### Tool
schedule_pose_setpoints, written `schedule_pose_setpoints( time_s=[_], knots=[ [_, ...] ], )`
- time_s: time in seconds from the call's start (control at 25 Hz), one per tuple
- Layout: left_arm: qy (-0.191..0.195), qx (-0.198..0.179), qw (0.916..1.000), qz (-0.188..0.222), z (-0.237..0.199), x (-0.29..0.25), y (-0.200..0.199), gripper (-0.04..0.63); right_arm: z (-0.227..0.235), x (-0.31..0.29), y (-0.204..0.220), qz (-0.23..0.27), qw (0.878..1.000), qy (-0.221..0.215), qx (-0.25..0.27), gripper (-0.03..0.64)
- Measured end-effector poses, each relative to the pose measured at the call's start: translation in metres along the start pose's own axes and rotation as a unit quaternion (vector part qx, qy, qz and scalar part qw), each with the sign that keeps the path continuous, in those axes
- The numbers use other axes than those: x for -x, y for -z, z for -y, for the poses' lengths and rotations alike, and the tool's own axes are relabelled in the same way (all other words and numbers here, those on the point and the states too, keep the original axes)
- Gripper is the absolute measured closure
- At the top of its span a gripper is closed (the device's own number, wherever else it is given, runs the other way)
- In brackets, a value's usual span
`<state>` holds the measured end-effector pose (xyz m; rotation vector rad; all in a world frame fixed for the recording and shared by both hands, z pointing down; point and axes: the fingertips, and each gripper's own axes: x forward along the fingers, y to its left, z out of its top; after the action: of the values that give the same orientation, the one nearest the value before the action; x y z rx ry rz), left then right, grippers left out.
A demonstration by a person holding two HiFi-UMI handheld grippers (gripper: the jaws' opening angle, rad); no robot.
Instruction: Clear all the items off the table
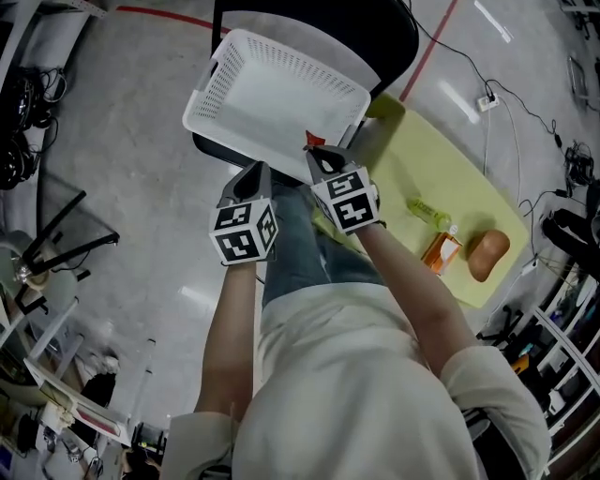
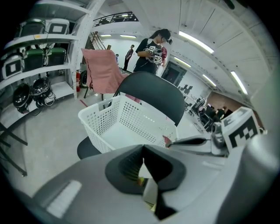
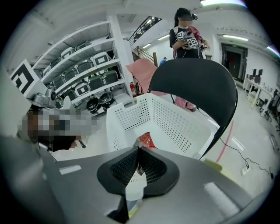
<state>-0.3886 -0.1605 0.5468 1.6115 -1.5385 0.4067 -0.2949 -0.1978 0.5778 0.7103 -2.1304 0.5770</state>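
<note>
A white perforated basket (image 1: 281, 94) (image 2: 127, 122) (image 3: 175, 122) rests on a black chair (image 1: 319, 28). Just above the basket's near rim, my right gripper (image 1: 314, 152) (image 3: 139, 151) is shut on a small red-orange packet (image 1: 312, 141) (image 3: 146, 141), whose tip pokes out past the jaws. That packet tip (image 2: 166, 140) also shows in the left gripper view. My left gripper (image 1: 255, 173) (image 2: 143, 148) hangs beside it to the left, shut, with nothing seen between its jaws. Both point down toward the basket.
A yellow-green table (image 1: 441, 178) at the right carries a green bottle (image 1: 427, 211), an orange packet (image 1: 441, 251) and a brown rounded item (image 1: 487, 253). Cables run over the grey floor. Shelving (image 2: 35, 57) stands to the left, and a person (image 3: 186, 35) beyond the chair.
</note>
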Motion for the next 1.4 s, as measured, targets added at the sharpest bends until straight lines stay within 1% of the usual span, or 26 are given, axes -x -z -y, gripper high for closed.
schedule_pose_setpoints(
  time_s=[0.2, 0.48, 0.76, 1.4],
  knots=[
    [0.003, 0.001, 1.0000, -0.007, -0.001, -0.015, -0.001, 0.586, 0.004, -0.013, 0.003, -0.007, 1.000, -0.001, -0.012, 0.600],
    [0.006, -0.002, 1.0000, -0.003, 0.001, -0.019, -0.006, 0.586, 0.004, -0.017, 0.003, -0.007, 1.000, -0.003, -0.014, 0.592],
    [0.008, -0.001, 1.0000, -0.004, 0.005, -0.017, -0.003, 0.586, 0.003, -0.017, 0.005, -0.007, 1.000, -0.007, -0.012, 0.537],
    [0.007, -0.001, 1.0000, -0.003, 0.004, -0.013, -0.002, 0.586, 0.003, -0.015, 0.006, -0.010, 1.000, -0.002, -0.011, 0.538]
  ],
)
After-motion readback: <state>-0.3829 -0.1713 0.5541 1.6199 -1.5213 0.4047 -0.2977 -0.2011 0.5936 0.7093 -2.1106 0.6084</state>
